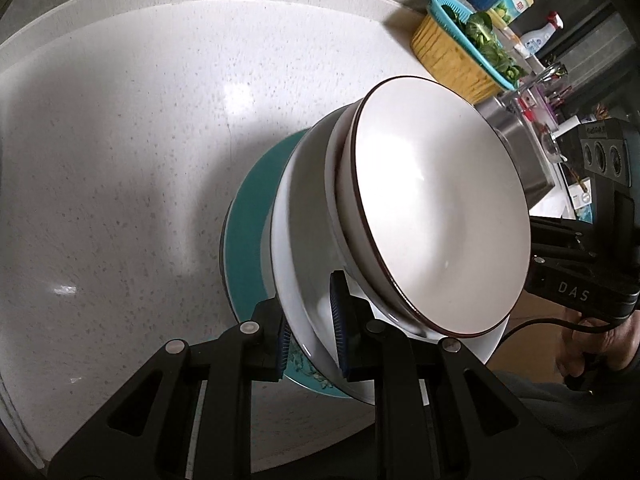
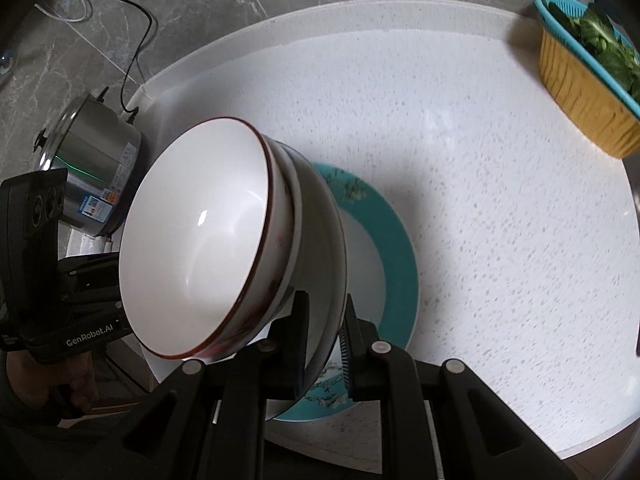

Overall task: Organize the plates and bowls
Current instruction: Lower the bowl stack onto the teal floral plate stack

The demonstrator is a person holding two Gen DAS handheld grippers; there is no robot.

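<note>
A stack of dishes sits on the white speckled counter: a teal-rimmed plate (image 1: pixel 244 232) at the bottom, a larger white bowl (image 1: pixel 300 216) on it, and a white bowl with a dark red rim (image 1: pixel 436 208) nested on top. My left gripper (image 1: pixel 310 330) is shut on the near rim of the larger white bowl. My right gripper (image 2: pixel 324 344) is shut on the opposite rim of the same bowl (image 2: pixel 320 216). The red-rimmed bowl (image 2: pixel 192 240) and the teal plate (image 2: pixel 396 248) also show in the right wrist view.
A yellow and teal basket of greens (image 1: pixel 460 48) stands at the counter's far side by a steel sink (image 1: pixel 520 144) and bottles (image 1: pixel 516 0). A steel cooker (image 2: pixel 88 168) with a cable stands on the other side. Bare counter (image 2: pixel 500 200) lies beyond the stack.
</note>
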